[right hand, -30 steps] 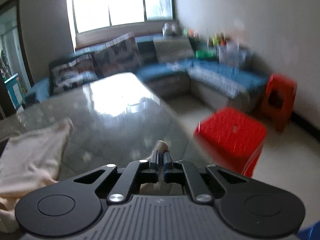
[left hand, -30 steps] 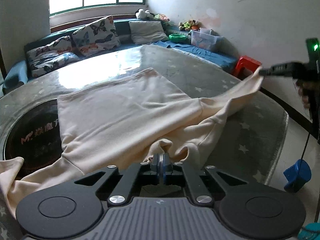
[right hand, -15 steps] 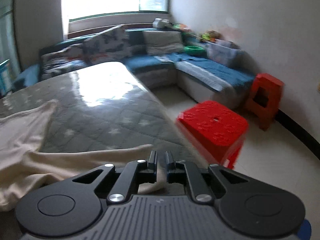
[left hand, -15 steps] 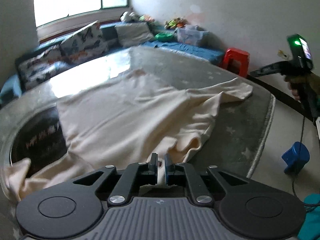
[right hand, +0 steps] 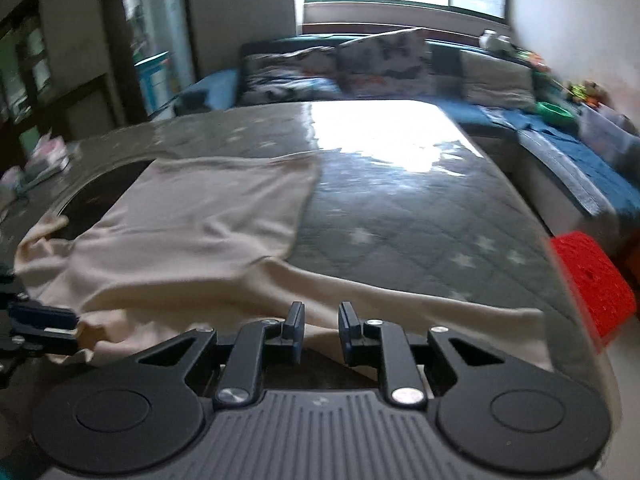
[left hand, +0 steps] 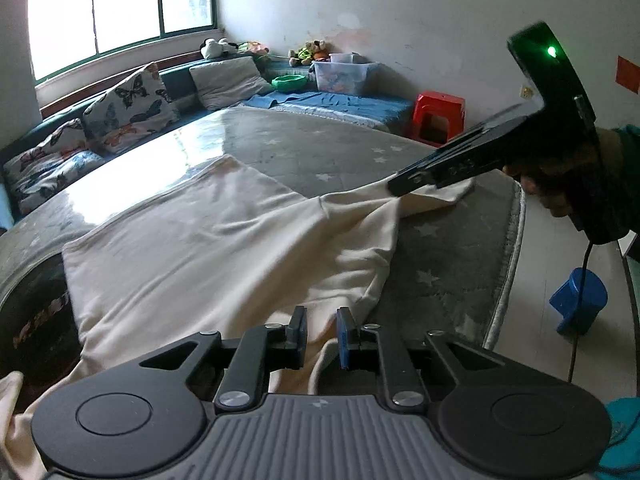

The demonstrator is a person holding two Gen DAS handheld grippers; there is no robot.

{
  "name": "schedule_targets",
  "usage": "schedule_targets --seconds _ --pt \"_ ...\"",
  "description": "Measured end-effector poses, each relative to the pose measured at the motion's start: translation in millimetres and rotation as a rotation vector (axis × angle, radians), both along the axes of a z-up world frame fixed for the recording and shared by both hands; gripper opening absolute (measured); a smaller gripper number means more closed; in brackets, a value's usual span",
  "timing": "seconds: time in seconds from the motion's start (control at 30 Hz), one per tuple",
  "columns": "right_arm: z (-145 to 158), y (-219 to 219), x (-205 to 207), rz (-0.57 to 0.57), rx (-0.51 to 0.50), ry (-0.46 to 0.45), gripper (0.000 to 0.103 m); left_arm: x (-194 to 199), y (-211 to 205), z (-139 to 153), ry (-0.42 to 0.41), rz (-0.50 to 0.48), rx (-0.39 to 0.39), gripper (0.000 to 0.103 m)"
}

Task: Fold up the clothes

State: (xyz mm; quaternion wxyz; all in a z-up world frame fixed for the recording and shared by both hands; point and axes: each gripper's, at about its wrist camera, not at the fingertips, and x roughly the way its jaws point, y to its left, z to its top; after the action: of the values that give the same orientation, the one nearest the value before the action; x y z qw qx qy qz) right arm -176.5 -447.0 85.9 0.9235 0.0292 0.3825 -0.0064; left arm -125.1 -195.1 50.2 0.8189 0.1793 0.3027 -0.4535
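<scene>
A cream long-sleeved garment point(left hand: 224, 248) lies spread on the grey star-quilted table point(left hand: 320, 152). My left gripper point(left hand: 322, 334) stands open at the garment's near edge, with loose cloth lying under its fingers. One sleeve point(left hand: 436, 200) stretches right toward the table edge, and my right gripper point(left hand: 400, 188), held by a hand, hovers over it. In the right wrist view the right gripper point(right hand: 320, 330) is open just above that sleeve point(right hand: 440, 304). The garment's body point(right hand: 208, 216) lies beyond, and the left gripper point(right hand: 60, 326) shows at the left edge.
A dark round inset point(left hand: 32, 320) sits in the table under the garment's left side. A sofa with cushions point(left hand: 128, 108) runs behind the table. A red stool point(right hand: 592, 280) stands by the right edge, another red stool point(left hand: 440, 114) farther back, and a blue object point(left hand: 578, 304) on the floor.
Both grippers were shut on the garment and now stand open. The lifted sleeve has dropped flat onto the table. The right gripper has swung left to face the garment.
</scene>
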Motion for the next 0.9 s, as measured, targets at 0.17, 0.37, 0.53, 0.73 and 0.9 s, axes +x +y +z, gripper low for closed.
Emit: schedule_targets --seconds 0.17,0.37,0.53,0.73,0.9 --pt "3 25 0 0.107 -0.003 0.016 0.018 3 5 -3 0.003 0.007 0.004 0.017" --pt "4 68 0 0.291 0.005 0.039 0.018 6 26 -6 0.004 0.059 0.022 0.032" --pt "4 100 1 0.4 0.007 0.048 0.026 3 28 -9 -0.003 0.06 0.041 0.033" --pt "-8 127 5 0.438 -0.07 0.095 0.034 7 28 -19 0.014 0.091 0.064 0.017" --pt "-13 126 1 0.405 -0.103 0.112 0.007 0 36 -11 -0.005 0.091 0.026 0.005"
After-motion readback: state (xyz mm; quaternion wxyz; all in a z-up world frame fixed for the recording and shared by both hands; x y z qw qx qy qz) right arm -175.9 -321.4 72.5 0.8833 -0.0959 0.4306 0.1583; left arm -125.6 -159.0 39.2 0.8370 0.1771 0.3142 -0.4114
